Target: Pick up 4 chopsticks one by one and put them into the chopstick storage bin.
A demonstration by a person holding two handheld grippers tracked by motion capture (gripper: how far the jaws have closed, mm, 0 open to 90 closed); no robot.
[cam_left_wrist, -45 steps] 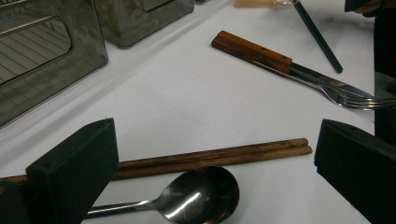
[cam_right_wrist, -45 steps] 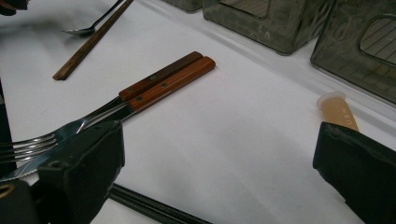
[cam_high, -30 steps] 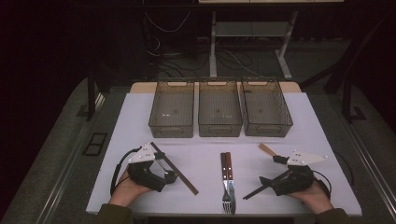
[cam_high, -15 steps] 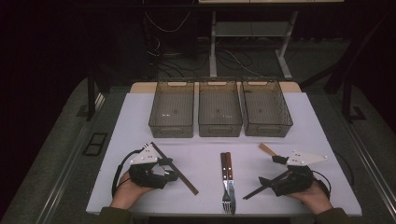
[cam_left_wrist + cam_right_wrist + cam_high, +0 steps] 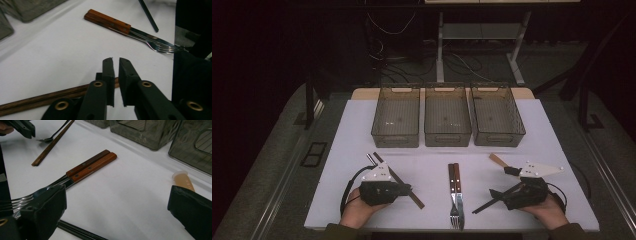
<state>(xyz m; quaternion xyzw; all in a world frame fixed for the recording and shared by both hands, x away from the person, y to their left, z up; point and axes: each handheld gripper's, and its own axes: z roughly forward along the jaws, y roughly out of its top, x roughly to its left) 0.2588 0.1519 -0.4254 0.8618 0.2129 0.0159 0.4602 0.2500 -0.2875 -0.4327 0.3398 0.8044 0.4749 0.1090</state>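
Pinching the wooden chopsticks in the just-closed left tool for lifting off the desk, with the right tool apart.

Bright tabletop, dark surroundings, soft close-ups

We see the brown wooden chopsticks lying flat as a pair on the white table, diagonal, in front of the left bin. Their near part passes under the left gripper.
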